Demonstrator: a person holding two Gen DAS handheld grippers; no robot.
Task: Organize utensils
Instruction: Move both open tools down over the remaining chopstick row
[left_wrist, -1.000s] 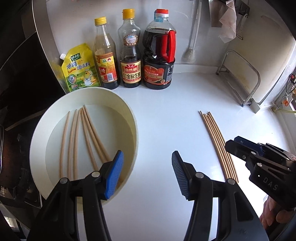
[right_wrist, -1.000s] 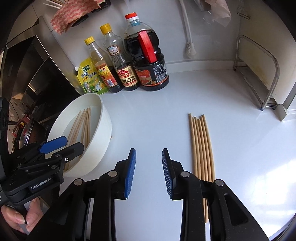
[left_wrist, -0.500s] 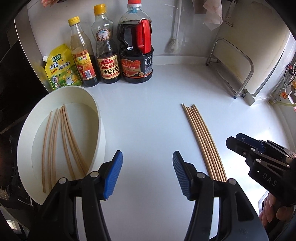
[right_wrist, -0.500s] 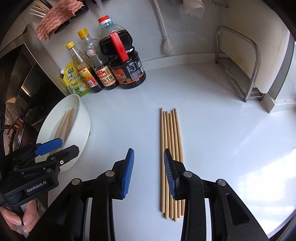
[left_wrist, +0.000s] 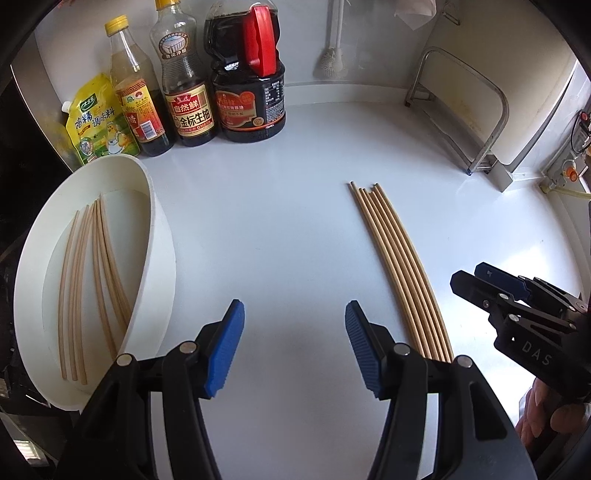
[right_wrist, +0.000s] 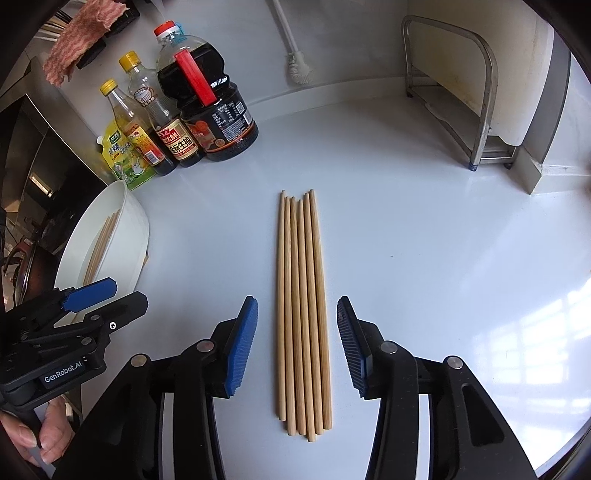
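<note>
Several wooden chopsticks (right_wrist: 303, 295) lie side by side on the white counter; they also show in the left wrist view (left_wrist: 399, 266). My right gripper (right_wrist: 297, 347) is open, its jaws straddling the bundle's near half, above it. A white basin (left_wrist: 155, 236) at the left holds several more chopsticks (left_wrist: 92, 280); the basin also shows in the right wrist view (right_wrist: 129, 229). My left gripper (left_wrist: 295, 347) is open and empty over bare counter between the basin and the bundle. The right gripper shows in the left wrist view (left_wrist: 491, 280), the left gripper in the right wrist view (right_wrist: 107, 295).
Three sauce bottles (left_wrist: 247, 81) and a yellow seasoning pouch (left_wrist: 99, 122) stand at the back wall behind the basin. A metal rack (right_wrist: 461, 96) stands at the back right. A stove area lies left of the basin.
Both grippers have moved to the right. My right gripper has opened wider and now straddles the chopstick bundle. My left gripper has moved away from the basin.
</note>
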